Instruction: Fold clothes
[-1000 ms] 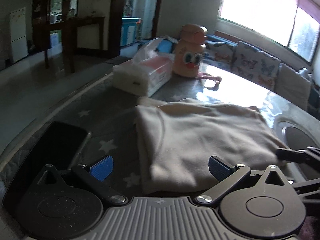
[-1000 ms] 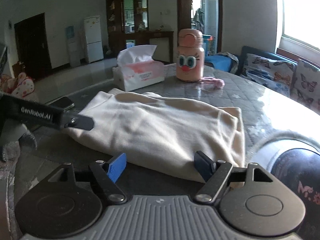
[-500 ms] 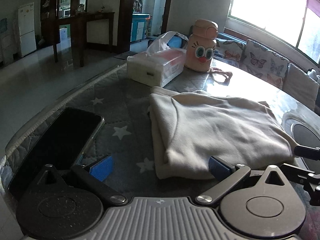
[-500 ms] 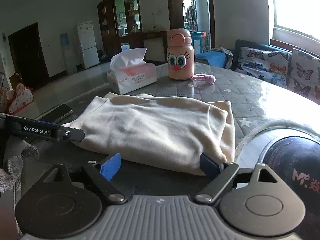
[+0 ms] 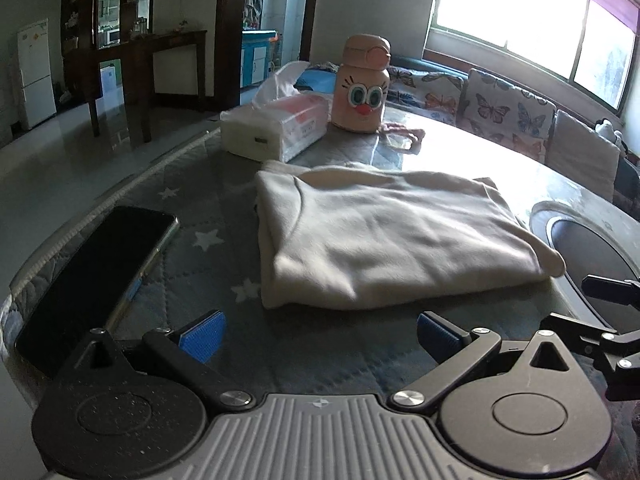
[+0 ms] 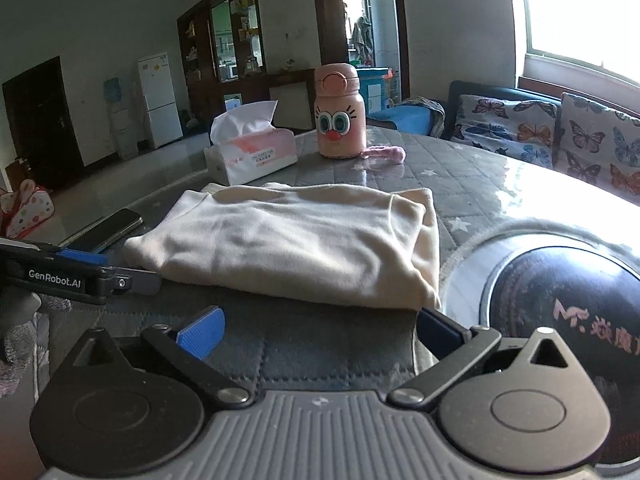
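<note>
A round table [image 5: 224, 184] with a grey quilted, star-printed cover under a glossy sheet fills the near ground of a dim living room; a bright window [image 5: 520, 8] glares on the far right, a sofa [image 6: 520, 132] with butterfly cushions runs beneath it, and a dark cabinet [image 6: 224, 40] and white fridge [image 6: 158, 98] stand far left across bare tiled floor. The cream garment [image 5: 384, 236] lies folded into a thick flat rectangle near the middle of the table, its long axis running left to right across both views, with the rounded fold facing the cameras. In the left wrist view its short left edge shows stacked layers, and its near right corner ends just beside a dark round inset [image 6: 568, 300] in the table. A phone [image 5: 100, 276] lies face up by the table's curved left rim, apart from the garment, with bare cover between them. Far behind the garment stand a tissue box [image 5: 276, 128] and a pink cartoon bottle [image 5: 362, 88], side by side. The left hand-held gripper [image 5: 318, 330] hovers short of the garment's near edge, jaws spread wide and holding nothing. The right hand-held gripper [image 6: 318, 330] is likewise spread and empty, its right finger close to the garment's near right corner.
</note>
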